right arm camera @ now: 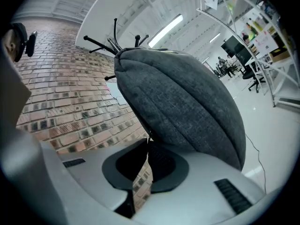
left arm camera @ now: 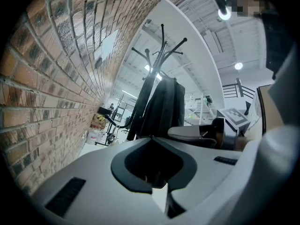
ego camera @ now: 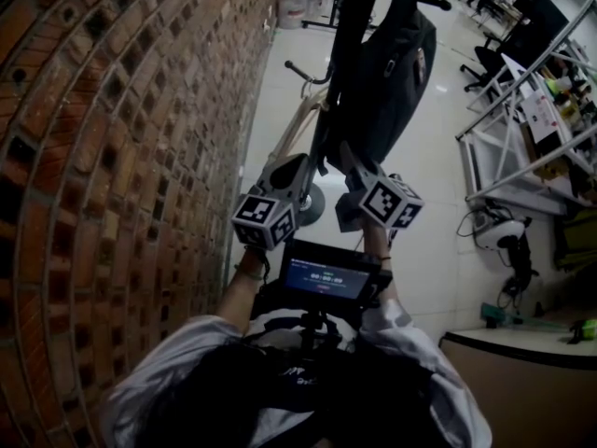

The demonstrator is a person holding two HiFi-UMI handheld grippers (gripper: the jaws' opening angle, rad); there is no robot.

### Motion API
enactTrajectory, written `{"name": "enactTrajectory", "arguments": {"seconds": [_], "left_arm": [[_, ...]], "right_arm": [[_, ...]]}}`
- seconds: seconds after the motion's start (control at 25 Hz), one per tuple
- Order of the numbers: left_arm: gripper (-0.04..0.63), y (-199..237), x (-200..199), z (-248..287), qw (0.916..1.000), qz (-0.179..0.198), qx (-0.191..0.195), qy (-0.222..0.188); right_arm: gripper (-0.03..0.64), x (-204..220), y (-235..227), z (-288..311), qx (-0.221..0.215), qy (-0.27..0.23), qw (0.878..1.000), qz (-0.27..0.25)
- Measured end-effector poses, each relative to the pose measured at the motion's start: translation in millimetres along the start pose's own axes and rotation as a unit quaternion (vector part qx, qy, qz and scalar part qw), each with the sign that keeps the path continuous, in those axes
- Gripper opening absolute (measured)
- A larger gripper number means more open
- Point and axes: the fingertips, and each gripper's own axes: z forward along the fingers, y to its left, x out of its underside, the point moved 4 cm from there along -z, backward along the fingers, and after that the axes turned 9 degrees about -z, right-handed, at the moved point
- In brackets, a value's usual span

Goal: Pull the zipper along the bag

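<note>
Bag hangs off the coat rack. Right gripper is pinched together at the bag's bottom seam, looks like it's on the zipper pull. Left gripper is closed on nothing, beside the rack. I'd guess the pull has barely started.

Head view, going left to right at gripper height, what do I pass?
brick wall → left gripper → right gripper → white metal frame
</note>
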Motion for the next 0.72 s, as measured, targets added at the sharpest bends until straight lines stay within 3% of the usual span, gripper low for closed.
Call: {"name": "enactTrajectory", "arguments": {"seconds": [0.72], "left_arm": [[0.002,-1,4,1,1.0,-0.007,0.006,-0.001]], "right_arm": [[0.012,-31,15,-5,-0.002,0.0,1.0,0.026]]}}
